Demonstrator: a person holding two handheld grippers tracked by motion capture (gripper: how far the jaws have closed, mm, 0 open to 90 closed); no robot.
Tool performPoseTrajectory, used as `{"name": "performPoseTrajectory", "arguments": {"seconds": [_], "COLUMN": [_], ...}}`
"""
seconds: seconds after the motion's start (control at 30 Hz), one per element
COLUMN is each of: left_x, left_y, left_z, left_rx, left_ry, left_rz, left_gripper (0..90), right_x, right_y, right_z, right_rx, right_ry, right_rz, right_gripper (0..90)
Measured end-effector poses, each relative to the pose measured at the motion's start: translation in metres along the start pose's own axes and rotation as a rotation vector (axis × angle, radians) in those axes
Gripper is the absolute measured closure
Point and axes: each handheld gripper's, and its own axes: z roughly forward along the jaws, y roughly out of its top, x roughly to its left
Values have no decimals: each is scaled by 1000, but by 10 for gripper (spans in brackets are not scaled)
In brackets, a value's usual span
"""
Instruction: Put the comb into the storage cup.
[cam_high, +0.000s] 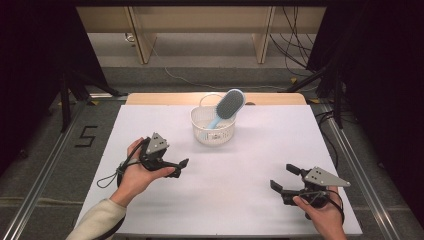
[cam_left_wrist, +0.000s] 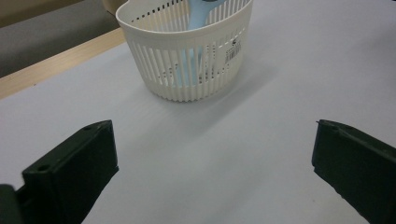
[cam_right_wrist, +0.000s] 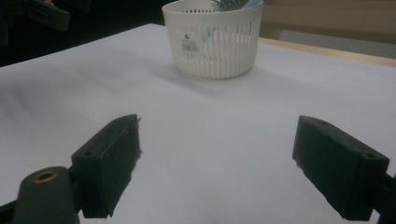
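A blue hairbrush (cam_high: 227, 107) is standing handle-down in a white slotted basket (cam_high: 213, 135) at the far middle of the table (cam_high: 240, 200). The left gripper (cam_high: 172, 167) and right gripper (cam_high: 285, 177) are resting near the table's front, jaws spread, holding nothing. The putting-away is looking finished, with nothing left loose.

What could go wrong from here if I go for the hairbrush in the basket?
1. The hairbrush leans handle-down with its head over the rim of the basket; pulling it sideways could tip the light basket.
2. The basket stands unheld, and both the left gripper and the right gripper are open and well away from it, so it may slide when pushed.
3. The slatted wall could catch a jaw.
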Motion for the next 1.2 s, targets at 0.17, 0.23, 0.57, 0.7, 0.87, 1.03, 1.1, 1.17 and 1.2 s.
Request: {"name": "performPoseTrajectory", "arguments": {"seconds": [0.17, 0.23, 0.57, 0.7, 0.87, 1.03, 1.1, 1.17, 1.2], "left_x": [-1, -2, -4, -5, -6, -5, -5, -4, -3], "left_y": [-4, -7, -19, -23, -29, -34, -37, -40, -42], "left_z": [-3, -5, -12, -15, -17, -20, -20, -21, -21], "left_rx": [3, 2, -3, -8, -11, -7, -9, -6, -5], "left_ry": [-1, -6, -16, -16, -15, -15, -13, -8, -6], "left_rz": [1, -3, 9, 10, 18, 14, 11, 17, 17], "left_gripper": [0, 0, 0, 0, 0, 0, 0, 0, 0], "right_x": [1, 0, 1, 1, 1, 1, 1, 1, 1], "right_y": [0, 0, 0, 0, 0, 0, 0, 0, 0], "right_z": [0, 0, 0, 0, 0, 0, 0, 0, 0], "right_rx": [2, 2, 3, 4, 2, 2, 2, 4, 3], "right_ry": [-1, -1, -1, -1, -1, -1, -1, 0, -1], "right_rz": [2, 3, 2, 2, 2, 2, 2, 3, 3], "right_gripper": [157, 157, 157, 157, 157, 158, 157, 157, 157]}}
